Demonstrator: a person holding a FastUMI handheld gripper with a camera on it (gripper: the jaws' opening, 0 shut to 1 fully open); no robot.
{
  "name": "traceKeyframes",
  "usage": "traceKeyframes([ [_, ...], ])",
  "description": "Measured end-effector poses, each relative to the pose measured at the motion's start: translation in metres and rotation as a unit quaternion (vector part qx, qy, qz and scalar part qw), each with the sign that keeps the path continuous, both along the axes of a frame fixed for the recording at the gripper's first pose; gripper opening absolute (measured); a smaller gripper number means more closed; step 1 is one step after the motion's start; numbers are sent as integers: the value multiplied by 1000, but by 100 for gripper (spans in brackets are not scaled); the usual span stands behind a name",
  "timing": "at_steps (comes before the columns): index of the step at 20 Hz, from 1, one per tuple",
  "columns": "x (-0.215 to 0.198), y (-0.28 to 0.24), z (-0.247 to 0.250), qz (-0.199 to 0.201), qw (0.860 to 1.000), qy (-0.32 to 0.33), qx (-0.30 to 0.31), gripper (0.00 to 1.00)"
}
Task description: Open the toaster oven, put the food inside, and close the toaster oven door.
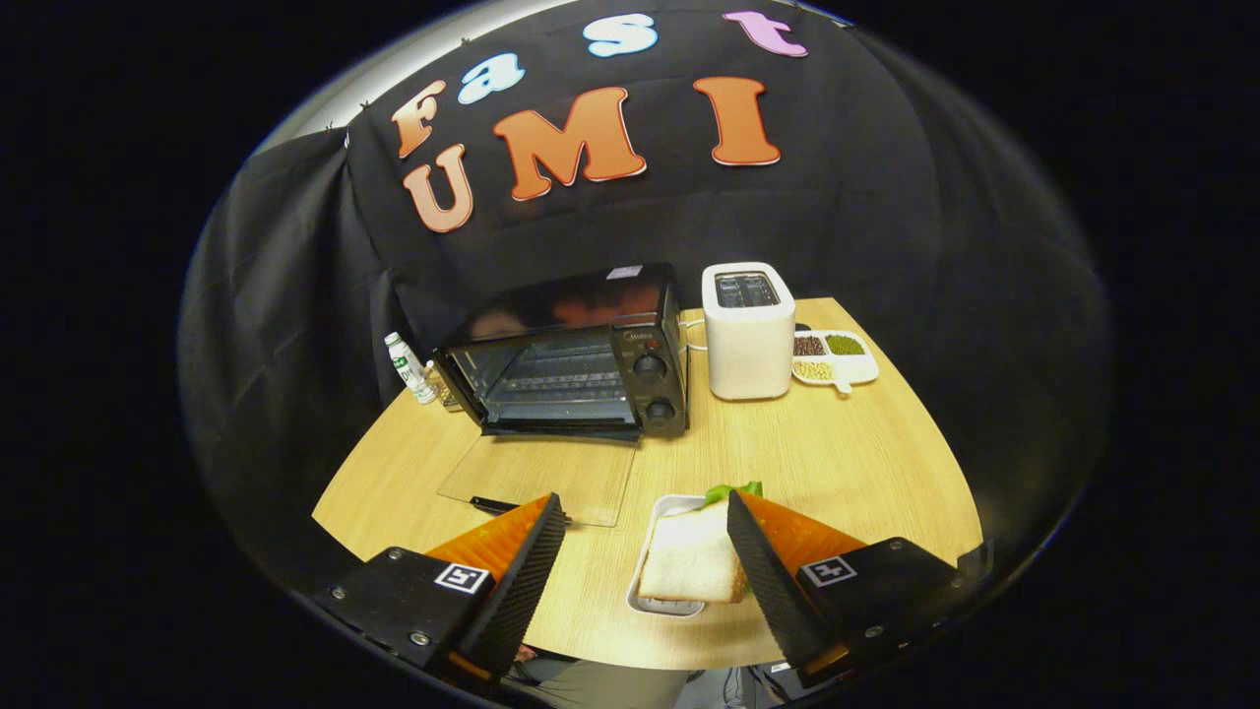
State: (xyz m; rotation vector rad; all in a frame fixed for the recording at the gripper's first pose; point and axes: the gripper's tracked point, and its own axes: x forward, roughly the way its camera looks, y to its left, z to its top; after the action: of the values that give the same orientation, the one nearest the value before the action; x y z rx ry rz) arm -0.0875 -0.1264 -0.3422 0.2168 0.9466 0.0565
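- The toaster oven (571, 354) is sitting with its glass door (536, 478) already folded flat on the table (837, 463).
- The gripper (645, 561) is hovering spread wide, holding nothing.
- The sandwich (692, 556) is waiting in its tray (661, 512) between the fingers, so loading and closing are remaining.

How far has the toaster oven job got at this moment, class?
Done: the toaster oven door lies open, flat on the table. In hand: the open gripper hovers over the sandwich in its white tray, not gripping it. Left: grasp the sandwich, place it inside, close the door.
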Motion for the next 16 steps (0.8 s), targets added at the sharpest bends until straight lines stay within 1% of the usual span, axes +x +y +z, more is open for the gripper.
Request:
traceKeyframes([
  [5,-9,-27,-42,-25,999,42,18,98],
  [9,-18,-37,-75,-41,994,82,57,98],
  [12,-19,-49,-97,-52,992,99,61,97],
  [13,-19,-46,-101,-50,991,102,76,96],
  [14,-20,-44,-103,-51,989,106,93,92],
  [15,-21,-40,-107,-51,986,113,109,92],
  [16,-25,-38,-112,-52,984,121,120,88],
])
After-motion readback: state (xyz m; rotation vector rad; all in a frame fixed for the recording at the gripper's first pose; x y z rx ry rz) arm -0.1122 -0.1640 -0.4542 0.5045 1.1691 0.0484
